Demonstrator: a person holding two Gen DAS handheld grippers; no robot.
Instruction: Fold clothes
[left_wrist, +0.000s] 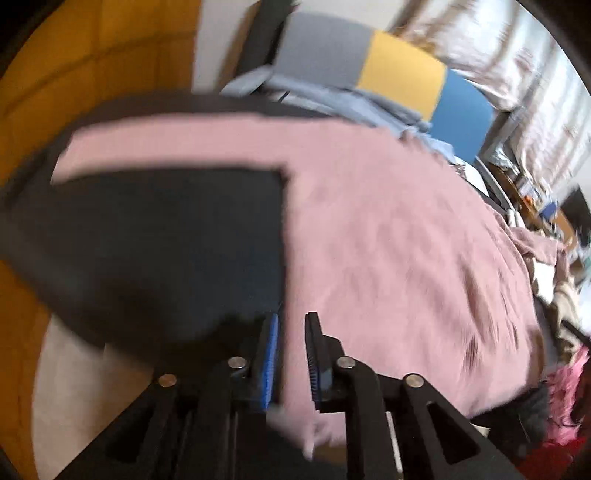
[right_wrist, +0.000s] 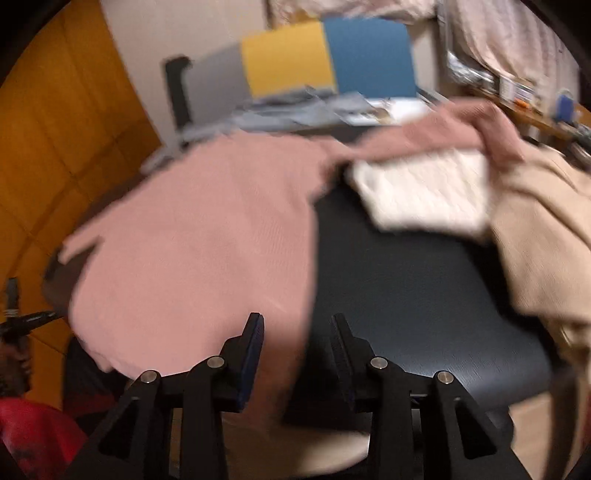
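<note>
Pink garment (left_wrist: 388, 229) lies spread over a dark table (left_wrist: 166, 240), and the left gripper (left_wrist: 291, 328) has its fingers narrowly parted with the near edge of that cloth running between them; blur makes it impossible to tell whether the pads actually pinch it. The right gripper (right_wrist: 297, 332) stands wider apart, fingers either side of the garment's (right_wrist: 192, 236) lower right edge, over the bare table (right_wrist: 399, 295), holding nothing that can be made out. Farther back on the table a cream folded knit (right_wrist: 424, 188) sits partly under a pink sleeve (right_wrist: 443, 129). A beige cloth (right_wrist: 543, 236) hangs at the right. Behind stand grey, yellow and blue panels (right_wrist: 291, 55), with blue-grey clothes (right_wrist: 280, 110) below them.
</note>
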